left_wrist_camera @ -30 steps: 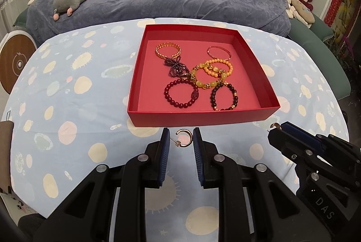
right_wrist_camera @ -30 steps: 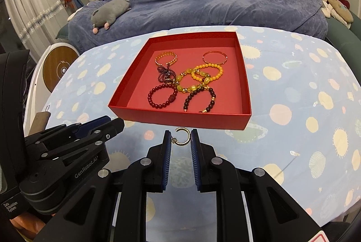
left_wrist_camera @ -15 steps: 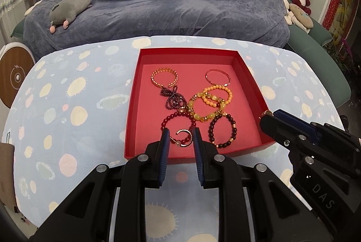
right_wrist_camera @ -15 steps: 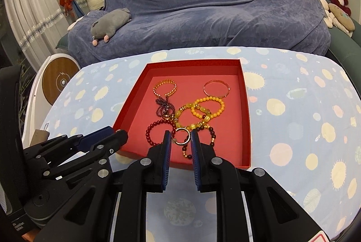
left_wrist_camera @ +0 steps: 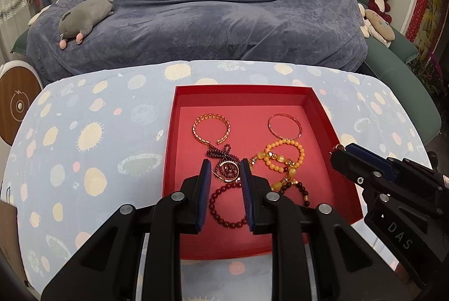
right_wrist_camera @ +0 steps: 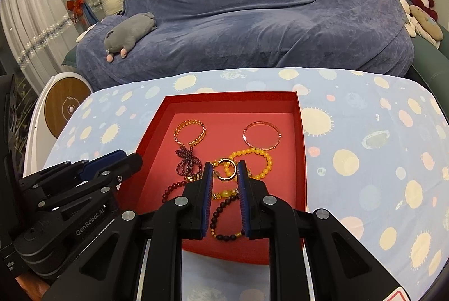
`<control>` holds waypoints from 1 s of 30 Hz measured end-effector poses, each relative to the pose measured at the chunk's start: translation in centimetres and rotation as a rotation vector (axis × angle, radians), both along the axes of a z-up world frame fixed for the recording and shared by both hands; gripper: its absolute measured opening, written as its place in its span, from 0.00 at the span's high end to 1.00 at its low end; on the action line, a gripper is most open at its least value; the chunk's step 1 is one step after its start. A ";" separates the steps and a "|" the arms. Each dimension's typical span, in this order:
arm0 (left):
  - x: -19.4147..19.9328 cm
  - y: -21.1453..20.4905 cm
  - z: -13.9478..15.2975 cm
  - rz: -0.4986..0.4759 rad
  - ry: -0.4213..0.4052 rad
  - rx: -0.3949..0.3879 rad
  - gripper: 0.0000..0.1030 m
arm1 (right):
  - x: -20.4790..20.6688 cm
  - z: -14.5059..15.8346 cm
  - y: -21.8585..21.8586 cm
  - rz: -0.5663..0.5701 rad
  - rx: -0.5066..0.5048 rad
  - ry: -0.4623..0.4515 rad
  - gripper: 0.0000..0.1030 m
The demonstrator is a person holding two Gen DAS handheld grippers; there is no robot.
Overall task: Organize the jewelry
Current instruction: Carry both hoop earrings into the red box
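A small gold hoop earring (left_wrist_camera: 228,171) sits pinched between the blue pads of the left gripper (left_wrist_camera: 225,170), held above the red tray (left_wrist_camera: 322,115) over the dark purple bead strand (left_wrist_camera: 221,155). The right gripper (right_wrist_camera: 224,171) clasps a matching hoop earring (right_wrist_camera: 226,168) the same way, above the yellow bead bracelets (right_wrist_camera: 252,160) near the tray's middle (whether either hoop touches the beads beneath it cannot be told). Inside the tray lie a gold chain cuff (left_wrist_camera: 212,128) at the far left, a thin rose-gold bangle (left_wrist_camera: 284,127) at the far right, a dark red bead bracelet (left_wrist_camera: 224,205) nearest the left gripper, and a dark bead bracelet with gold spacers (right_wrist_camera: 224,219) under the right gripper. The tray rests on a pale blue tablecloth (left_wrist_camera: 92,149) dotted with cream blotches. Behind the table stands a sofa under a blue-grey throw (left_wrist_camera: 224,9), with a grey plush animal (left_wrist_camera: 84,17) lying on its left end.
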State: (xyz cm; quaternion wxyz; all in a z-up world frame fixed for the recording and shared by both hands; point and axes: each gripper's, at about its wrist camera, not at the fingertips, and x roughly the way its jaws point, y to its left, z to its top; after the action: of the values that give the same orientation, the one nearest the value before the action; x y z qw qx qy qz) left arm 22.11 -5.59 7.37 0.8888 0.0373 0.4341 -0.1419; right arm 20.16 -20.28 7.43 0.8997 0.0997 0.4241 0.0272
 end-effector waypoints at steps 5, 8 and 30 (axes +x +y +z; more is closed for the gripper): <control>2.5 -0.8 -0.7 -0.003 0.000 0.021 0.80 | 2.8 -0.8 -0.4 -0.006 0.001 0.009 0.84; 3.9 -1.3 -1.3 -0.010 0.008 0.032 0.80 | 4.4 -1.4 -0.3 -0.002 -0.006 0.016 0.84; 8.3 -2.9 -5.2 -0.004 0.070 0.045 0.80 | 8.9 -5.1 -0.2 0.006 -0.015 0.075 0.84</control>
State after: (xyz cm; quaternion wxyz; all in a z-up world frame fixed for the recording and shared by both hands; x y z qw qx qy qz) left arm 30.43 -8.49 2.22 0.8719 0.0531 0.4678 -0.1350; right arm 29.08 -20.47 2.30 0.8837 0.0926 0.4583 0.0231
